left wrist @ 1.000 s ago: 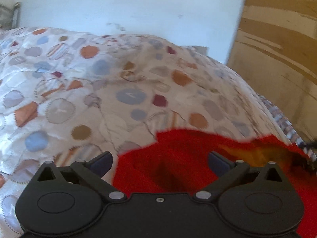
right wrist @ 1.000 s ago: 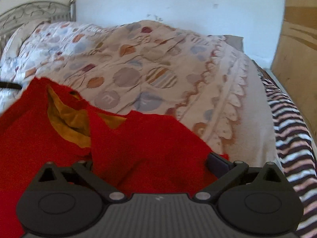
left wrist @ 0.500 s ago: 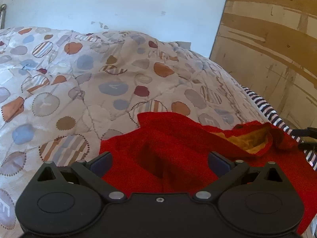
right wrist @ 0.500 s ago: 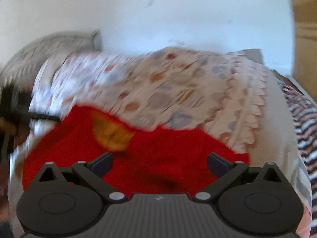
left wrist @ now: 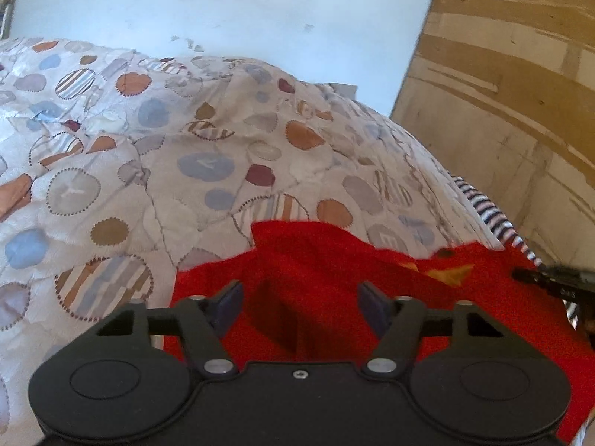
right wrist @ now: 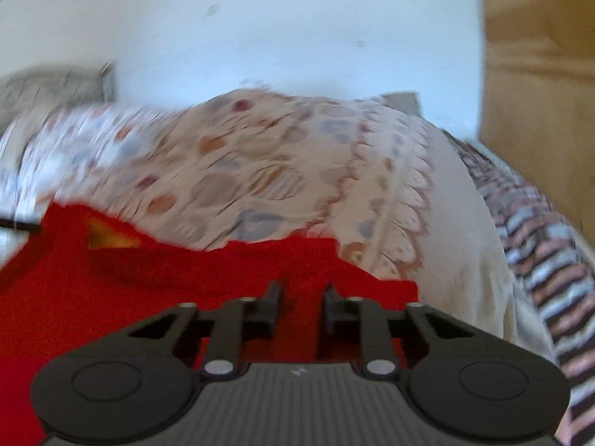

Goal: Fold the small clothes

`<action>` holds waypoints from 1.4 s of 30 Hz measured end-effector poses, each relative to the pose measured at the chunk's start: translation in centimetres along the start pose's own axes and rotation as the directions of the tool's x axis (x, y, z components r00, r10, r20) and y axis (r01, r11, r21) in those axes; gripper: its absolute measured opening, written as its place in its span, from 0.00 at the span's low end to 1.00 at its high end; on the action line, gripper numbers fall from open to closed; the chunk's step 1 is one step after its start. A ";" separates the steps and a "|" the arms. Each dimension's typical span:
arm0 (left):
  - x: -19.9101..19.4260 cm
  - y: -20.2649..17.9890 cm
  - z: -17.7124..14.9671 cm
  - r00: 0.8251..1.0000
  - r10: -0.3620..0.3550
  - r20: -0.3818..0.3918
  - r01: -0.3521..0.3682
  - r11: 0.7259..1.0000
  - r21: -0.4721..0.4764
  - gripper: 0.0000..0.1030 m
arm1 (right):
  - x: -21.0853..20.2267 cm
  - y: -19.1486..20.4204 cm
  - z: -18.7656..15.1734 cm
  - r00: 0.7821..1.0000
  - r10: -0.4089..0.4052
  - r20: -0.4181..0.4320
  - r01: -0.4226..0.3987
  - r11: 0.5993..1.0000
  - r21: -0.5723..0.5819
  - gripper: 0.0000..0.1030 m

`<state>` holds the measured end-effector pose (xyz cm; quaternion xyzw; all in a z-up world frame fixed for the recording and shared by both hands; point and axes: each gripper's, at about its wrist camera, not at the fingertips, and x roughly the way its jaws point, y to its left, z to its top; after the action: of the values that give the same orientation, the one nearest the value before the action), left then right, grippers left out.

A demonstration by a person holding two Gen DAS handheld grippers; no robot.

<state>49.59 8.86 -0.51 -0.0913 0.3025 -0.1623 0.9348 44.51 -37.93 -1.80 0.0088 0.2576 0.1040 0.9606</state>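
A small red garment [left wrist: 334, 278] with a yellow inner lining [left wrist: 450, 273] lies on the patterned quilt [left wrist: 167, 156]. My left gripper [left wrist: 299, 306] hovers over its left part with jaws partly open and red cloth between them. In the right wrist view the garment [right wrist: 148, 282] spreads to the left. My right gripper [right wrist: 302, 304] has its jaws nearly closed, with a fold of the red cloth in the narrow gap. The right gripper's tip also shows in the left wrist view [left wrist: 550, 278] at the garment's right edge.
The quilt covers a bed against a white wall [left wrist: 223, 7]. A wooden panel [left wrist: 520, 93] stands on the right. A striped sheet [right wrist: 550, 260] runs along the bed's right edge. A metal headboard [right wrist: 48, 81] is at the far left, blurred.
Both grippers' jaws have narrowed from wide open, the right one almost fully onto the red cloth. The right view swung and is blurred; the garment looks flatter and more stretched.
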 end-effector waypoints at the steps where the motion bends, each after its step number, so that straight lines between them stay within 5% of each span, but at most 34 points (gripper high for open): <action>1: 0.5 0.1 0.2 1.000 0.005 -0.015 -0.005 1.000 -0.015 0.31 | 0.1 -0.8 -0.2 1.000 0.013 0.003 -0.013 0.999 0.048 0.20; 2: 1.0 0.2 0.4 0.999 0.009 -0.038 -0.010 1.000 -0.026 0.07 | 0.1 -1.4 -0.2 1.000 0.022 0.006 -0.023 0.996 0.084 0.19; 8: 0.0 -0.1 0.3 0.990 0.138 0.019 -0.137 0.990 -0.033 0.05 | 0.1 -1.5 -0.5 1.000 -0.007 0.011 0.006 0.996 0.093 0.16; 14: 1.6 1.1 -0.4 0.985 0.167 -0.046 -0.170 0.983 -0.071 0.06 | 1.1 -0.9 -0.9 0.999 -0.049 -0.006 0.049 0.996 0.076 0.16; 17: 0.9 0.8 -0.4 0.988 0.144 -0.050 -0.147 0.987 -0.062 0.21 | 0.5 -0.6 -1.0 0.998 -0.056 0.002 0.056 0.996 0.069 0.25; 21: -1.8 0.5 -0.7 0.994 0.106 -0.030 -0.109 0.990 -0.085 0.55 | -1.4 -0.2 -1.1 0.998 -0.061 0.023 0.060 0.996 0.066 0.61; 26: -6.1 -0.2 -3.0 0.997 0.080 -0.020 -0.081 0.994 -0.079 0.58 | -5.0 1.5 -2.4 0.997 -0.059 0.057 0.057 0.998 0.037 0.75; 29: -7.9 -0.9 -5.1 0.997 0.062 -0.049 -0.065 0.996 -0.059 0.52 | -6.6 2.7 -3.7 0.994 -0.091 0.058 0.090 0.996 0.014 0.75; 31: -8.3 -1.1 -6.3 0.996 0.039 -0.083 -0.044 0.997 -0.059 0.36 | -7.5 3.1 -4.4 0.993 -0.104 0.057 0.103 0.995 0.018 0.74; 33: -8.3 -1.4 -7.1 0.992 0.040 -0.122 -0.047 0.997 -0.056 0.08 | -7.8 3.2 -4.9 0.994 -0.102 0.048 0.099 0.994 0.043 0.74; 38: -9.7 -1.9 -7.6 0.990 0.134 -0.053 -0.138 0.986 -0.097 0.04 | -8.3 3.2 -5.6 0.991 -0.128 0.034 0.125 0.989 0.082 0.72; 42: -11.1 -0.1 -8.4 0.981 0.193 -0.038 -0.196 0.952 -0.234 0.04 | -8.5 3.0 -6.2 0.987 -0.158 0.024 0.154 0.983 0.104 0.74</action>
<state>36.06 12.11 -1.27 -0.1705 0.3339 -0.0330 0.9265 33.66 -36.93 -2.83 0.0391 0.2471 0.0150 0.9681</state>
